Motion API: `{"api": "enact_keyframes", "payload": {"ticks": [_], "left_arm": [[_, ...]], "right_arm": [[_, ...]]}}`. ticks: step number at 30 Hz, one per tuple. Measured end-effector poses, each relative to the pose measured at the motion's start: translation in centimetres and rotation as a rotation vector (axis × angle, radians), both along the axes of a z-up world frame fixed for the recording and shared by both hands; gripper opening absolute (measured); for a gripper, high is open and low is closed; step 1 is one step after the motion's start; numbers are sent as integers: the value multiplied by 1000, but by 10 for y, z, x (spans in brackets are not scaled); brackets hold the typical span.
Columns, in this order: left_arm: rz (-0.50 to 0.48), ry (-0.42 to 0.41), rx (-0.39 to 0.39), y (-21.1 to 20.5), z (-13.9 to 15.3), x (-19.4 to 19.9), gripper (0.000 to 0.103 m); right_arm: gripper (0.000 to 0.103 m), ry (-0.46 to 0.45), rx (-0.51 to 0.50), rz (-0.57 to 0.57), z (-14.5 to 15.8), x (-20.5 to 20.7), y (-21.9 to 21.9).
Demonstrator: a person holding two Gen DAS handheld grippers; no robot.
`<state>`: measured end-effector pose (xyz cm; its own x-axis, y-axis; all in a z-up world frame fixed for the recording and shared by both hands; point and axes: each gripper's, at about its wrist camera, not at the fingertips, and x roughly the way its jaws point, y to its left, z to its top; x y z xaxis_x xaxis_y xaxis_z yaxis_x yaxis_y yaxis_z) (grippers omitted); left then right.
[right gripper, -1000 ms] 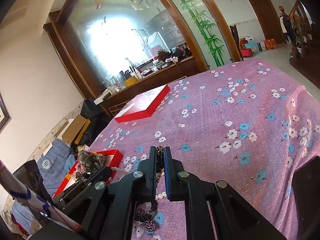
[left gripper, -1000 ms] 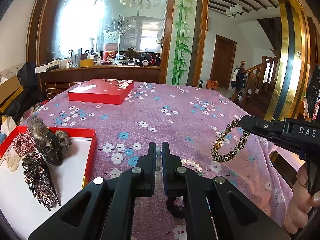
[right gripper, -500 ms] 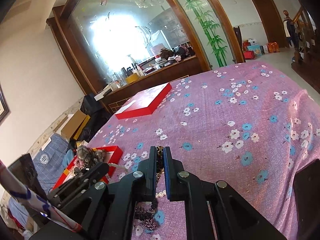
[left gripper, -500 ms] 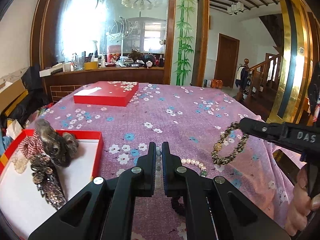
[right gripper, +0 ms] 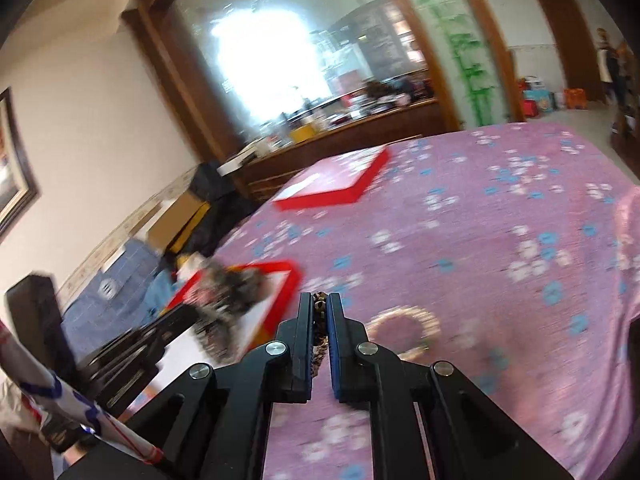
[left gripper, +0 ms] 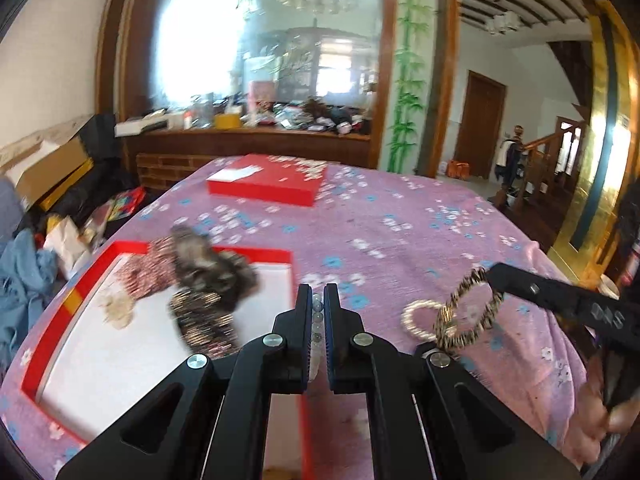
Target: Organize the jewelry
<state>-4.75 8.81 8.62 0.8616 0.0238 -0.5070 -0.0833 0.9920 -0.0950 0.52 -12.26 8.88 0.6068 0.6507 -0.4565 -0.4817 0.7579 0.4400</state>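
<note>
two grips loaded: my left gripper (left gripper: pixel 317 312) is pinched narrow on a bead strand (left gripper: pixel 317 322), just right of the red tray (left gripper: pixel 86 280); my right gripper (right gripper: pixel 320 310) is clamped on the leopard hair tie (left gripper: pixel 466 312), further right of the tray. risk: fast swing, loose loops, either could slip out short of the tray, or snag the gold bracelet (right gripper: pixel 404 330) on the cloth. versus 1 s ago both moved toward the tray, frames now blurred.

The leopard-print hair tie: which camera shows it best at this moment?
The left wrist view. There the hair tie hangs as a full loop from the right gripper, above the tablecloth. The right wrist view shows only a strip of it pinched between that gripper's closed fingers.
</note>
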Motion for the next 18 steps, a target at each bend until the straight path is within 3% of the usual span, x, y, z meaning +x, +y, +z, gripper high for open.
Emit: {"api": "enact_keyframes", "payload": {"ticks": [9,18], "left_arm": [[148,36,-78,86,-8,-16,5],[265,110,-132,154,-29,-20,5]], "right_arm": [[8,19,-32,196,4,-27,87],[8,75,-67,297,-7,-23,153]]}}
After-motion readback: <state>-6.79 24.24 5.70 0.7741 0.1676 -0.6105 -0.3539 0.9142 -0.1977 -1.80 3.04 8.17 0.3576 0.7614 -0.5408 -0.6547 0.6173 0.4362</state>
